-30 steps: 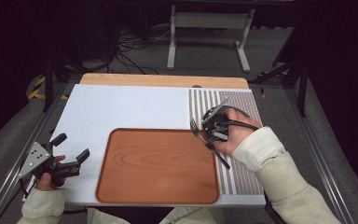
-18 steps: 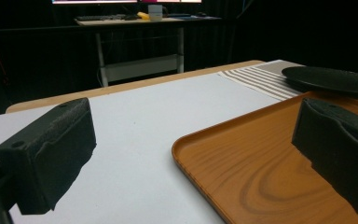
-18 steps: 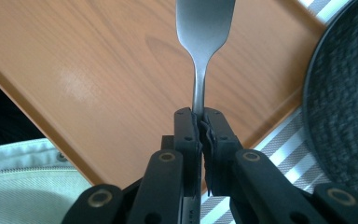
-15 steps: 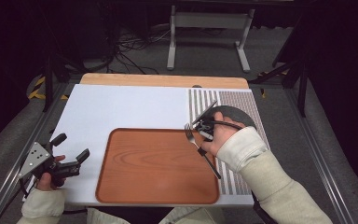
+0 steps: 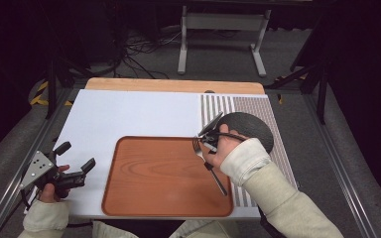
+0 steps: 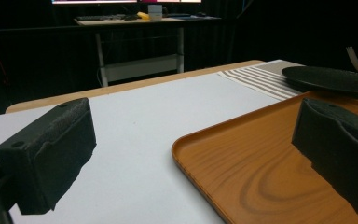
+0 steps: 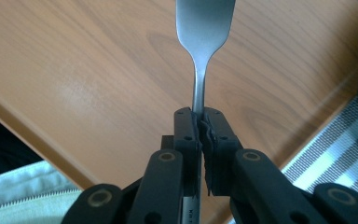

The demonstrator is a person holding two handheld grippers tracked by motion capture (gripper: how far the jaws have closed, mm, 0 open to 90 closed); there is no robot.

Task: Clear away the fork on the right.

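Right claw [image 7: 201, 122], clamped on the fork [image 5: 209, 166], has moved leftward over the wooden tray [image 5: 154, 173]; left claw [image 5: 77, 158] stays wide open, empty, unmoved.

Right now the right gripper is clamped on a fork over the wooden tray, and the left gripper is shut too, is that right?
Not quite. The right gripper is clamped on the fork over the wooden tray, but the left gripper is open: the left gripper view shows its jaws wide apart with nothing between them.
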